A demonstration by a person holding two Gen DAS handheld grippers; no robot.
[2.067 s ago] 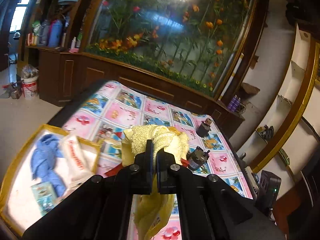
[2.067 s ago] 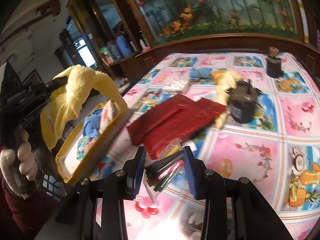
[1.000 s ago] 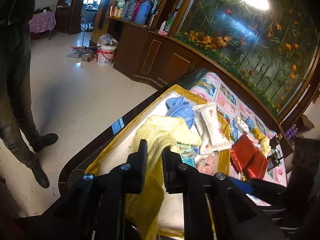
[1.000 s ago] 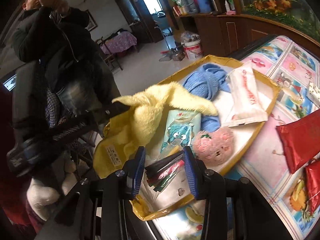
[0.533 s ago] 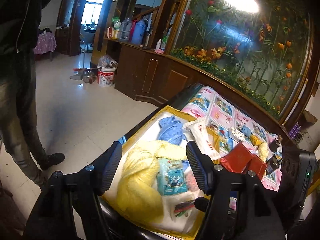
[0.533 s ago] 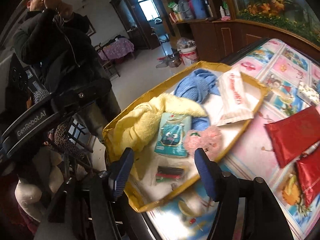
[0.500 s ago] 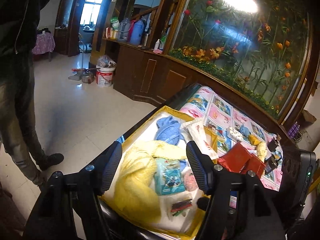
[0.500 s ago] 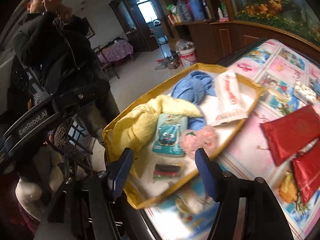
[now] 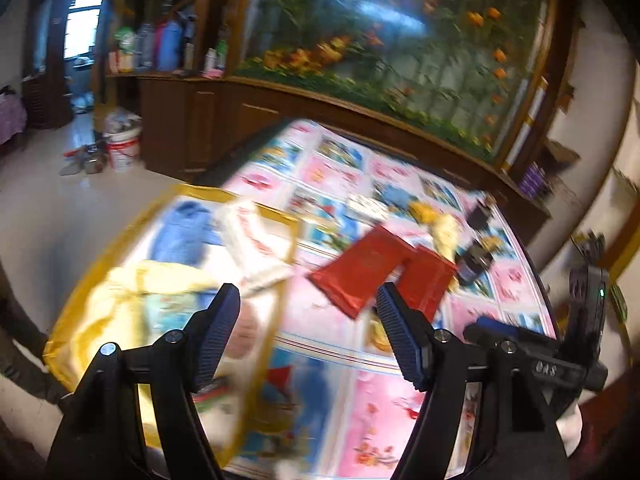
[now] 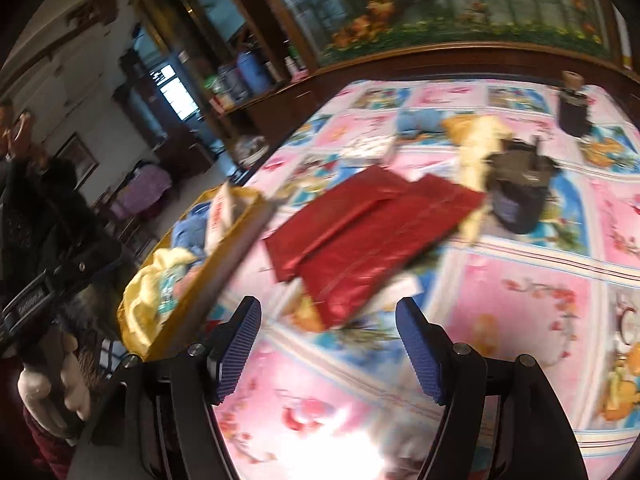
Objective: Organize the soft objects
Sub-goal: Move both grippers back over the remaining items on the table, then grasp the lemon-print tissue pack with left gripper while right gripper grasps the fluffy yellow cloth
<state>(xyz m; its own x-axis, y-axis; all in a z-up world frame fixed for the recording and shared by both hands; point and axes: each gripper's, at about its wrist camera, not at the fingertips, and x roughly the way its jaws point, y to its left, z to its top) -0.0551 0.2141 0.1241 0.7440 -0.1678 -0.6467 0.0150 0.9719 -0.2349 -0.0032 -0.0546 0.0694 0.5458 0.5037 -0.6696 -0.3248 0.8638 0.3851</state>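
We see the yellow towel (image 9: 132,300) lying crumpled and soft, blurred, in the yellow-rimmed tray (image 9: 288,220) at the tabletop's (image 10: 520,300) left edge, beside a blue cloth (image 9: 180,232). Both our left gripper (image 9: 308,328) and right gripper (image 10: 328,344) hover with jaws spread wide, empty, facing two red pouches (image 10: 368,220).
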